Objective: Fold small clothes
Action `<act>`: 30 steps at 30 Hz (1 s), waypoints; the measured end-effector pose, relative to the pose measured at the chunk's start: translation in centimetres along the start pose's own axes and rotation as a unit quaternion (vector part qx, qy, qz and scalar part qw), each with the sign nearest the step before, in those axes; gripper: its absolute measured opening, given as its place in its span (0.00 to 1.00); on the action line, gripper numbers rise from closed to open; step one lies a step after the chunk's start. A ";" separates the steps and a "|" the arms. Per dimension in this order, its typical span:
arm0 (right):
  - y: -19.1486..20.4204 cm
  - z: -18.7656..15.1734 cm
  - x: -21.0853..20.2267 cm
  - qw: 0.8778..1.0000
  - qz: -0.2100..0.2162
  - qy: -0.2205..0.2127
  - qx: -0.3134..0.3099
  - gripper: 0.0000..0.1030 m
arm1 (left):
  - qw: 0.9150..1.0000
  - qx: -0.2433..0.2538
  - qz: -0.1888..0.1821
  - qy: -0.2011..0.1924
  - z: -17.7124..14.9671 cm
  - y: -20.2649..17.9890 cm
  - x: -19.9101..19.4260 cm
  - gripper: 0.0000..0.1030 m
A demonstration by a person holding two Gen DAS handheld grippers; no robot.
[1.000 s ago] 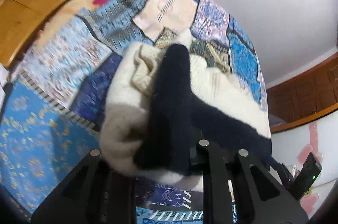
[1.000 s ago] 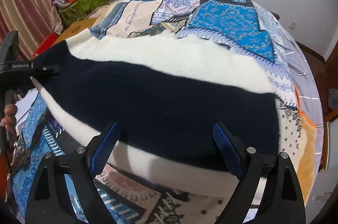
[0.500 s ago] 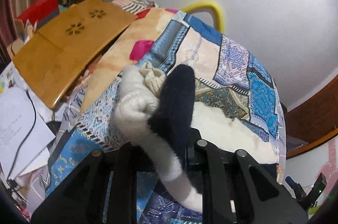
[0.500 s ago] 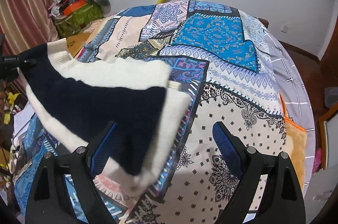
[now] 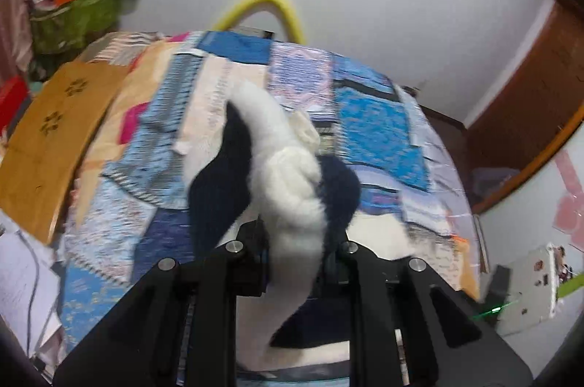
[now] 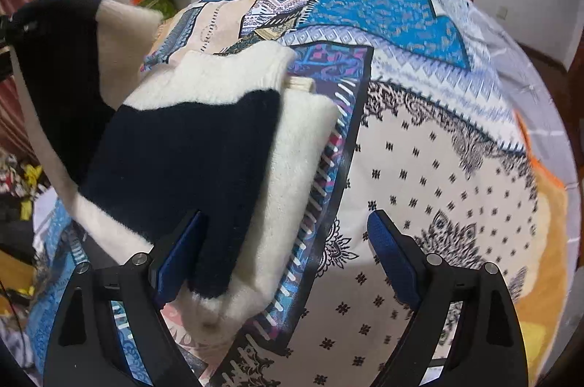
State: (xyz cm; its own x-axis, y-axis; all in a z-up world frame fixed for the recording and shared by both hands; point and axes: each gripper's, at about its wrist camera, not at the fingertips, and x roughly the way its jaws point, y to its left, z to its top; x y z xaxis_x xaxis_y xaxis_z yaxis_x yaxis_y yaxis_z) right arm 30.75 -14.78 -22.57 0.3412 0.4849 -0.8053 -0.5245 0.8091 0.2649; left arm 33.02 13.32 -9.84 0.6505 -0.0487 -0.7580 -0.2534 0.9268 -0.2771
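Left gripper (image 5: 295, 252) pinches a bunched fold of the cream-and-navy sweater (image 6: 204, 146) above the patchwork bedspread (image 6: 419, 168); right gripper (image 6: 288, 252) spread, sweater edge at 9 o'clock.

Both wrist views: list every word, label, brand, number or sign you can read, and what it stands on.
None can be read.
Left gripper at the right view's left edge: a small light mark, too blurred.
White board low right in the left view: small stickers, too small.
Patchwork bedspread: patterns only, no lettering.
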 end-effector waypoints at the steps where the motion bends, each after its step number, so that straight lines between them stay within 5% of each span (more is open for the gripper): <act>1: 0.0 -0.1 0.1 1.000 0.002 0.000 0.003 0.86 | 1.000 0.003 -0.007 0.002 0.2 -1.1 0.3 0.17; 14: -0.1 -0.3 -0.1 1.000 0.013 -0.003 -0.006 0.86 | 0.996 0.075 -0.050 0.011 -0.3 -13.3 3.5 0.17; 23: 0.0 0.4 -0.7 1.000 0.020 -0.008 -0.014 0.86 | 0.990 0.119 -0.056 0.058 -4.5 -13.2 4.7 0.17; 30: 0.3 2.9 -0.1 0.999 0.041 -0.024 -0.007 0.86 | 0.987 0.088 -0.094 0.094 -5.4 -10.5 4.4 0.18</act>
State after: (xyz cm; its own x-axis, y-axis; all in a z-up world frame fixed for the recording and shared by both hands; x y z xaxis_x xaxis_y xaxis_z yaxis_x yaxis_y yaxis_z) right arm 32.85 -13.55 -20.87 0.3329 0.5649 -0.7550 -0.5627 0.7615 0.3217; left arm 34.73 1.38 -13.46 0.5264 -0.2787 -0.8033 -0.0011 0.9445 -0.3284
